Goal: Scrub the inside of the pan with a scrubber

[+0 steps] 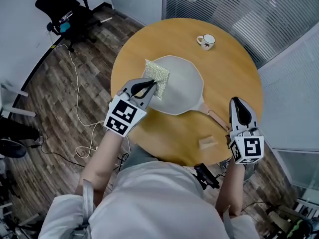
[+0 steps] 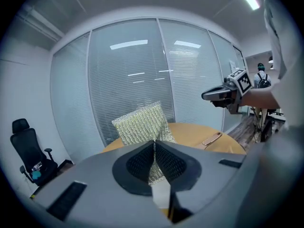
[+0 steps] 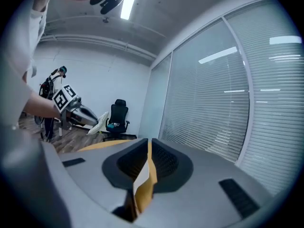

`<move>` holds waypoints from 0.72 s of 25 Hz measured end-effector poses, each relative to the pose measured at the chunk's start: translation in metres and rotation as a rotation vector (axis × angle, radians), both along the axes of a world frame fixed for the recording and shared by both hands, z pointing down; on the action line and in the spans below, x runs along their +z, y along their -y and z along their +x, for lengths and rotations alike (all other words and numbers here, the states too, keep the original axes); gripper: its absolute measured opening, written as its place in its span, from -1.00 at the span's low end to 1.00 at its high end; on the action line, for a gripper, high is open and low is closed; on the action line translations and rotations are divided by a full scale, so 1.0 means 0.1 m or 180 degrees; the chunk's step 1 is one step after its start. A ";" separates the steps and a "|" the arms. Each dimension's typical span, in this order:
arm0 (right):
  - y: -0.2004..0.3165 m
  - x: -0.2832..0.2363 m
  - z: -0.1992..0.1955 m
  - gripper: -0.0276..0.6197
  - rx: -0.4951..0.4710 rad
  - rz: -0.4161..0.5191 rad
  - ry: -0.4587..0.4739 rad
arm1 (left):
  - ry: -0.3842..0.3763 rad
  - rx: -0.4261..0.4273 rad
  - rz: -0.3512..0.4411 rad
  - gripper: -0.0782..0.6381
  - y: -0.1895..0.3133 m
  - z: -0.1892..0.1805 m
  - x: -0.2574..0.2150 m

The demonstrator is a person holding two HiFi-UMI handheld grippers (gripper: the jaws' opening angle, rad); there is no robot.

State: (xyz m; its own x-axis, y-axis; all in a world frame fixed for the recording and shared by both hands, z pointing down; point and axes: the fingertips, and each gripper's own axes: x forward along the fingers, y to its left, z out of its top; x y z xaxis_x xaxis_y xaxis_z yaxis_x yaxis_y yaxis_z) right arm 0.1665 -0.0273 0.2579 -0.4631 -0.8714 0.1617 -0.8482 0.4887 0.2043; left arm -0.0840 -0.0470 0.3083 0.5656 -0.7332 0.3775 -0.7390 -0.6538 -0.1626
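Left hand-held gripper (image 1: 149, 86), clamped on the scrubber (image 1: 157, 76), hangs over the left rim of the pan (image 1: 182, 83) on the desk (image 1: 149, 44), perhaps just clear; its handle (image 1: 215, 116) runs toward the shut right hand-held gripper (image 1: 238, 103)

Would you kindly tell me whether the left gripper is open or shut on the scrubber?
Shut on the scrubber: its own view shows the left gripper with jaws pinched together on the mesh's lower edge.
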 end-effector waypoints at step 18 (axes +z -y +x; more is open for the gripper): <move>-0.26 -0.37 0.27 -0.85 0.0377 0.0492 0.0926 | -0.0047 -0.0292 0.0367 -0.73 -0.36 -0.30 -0.07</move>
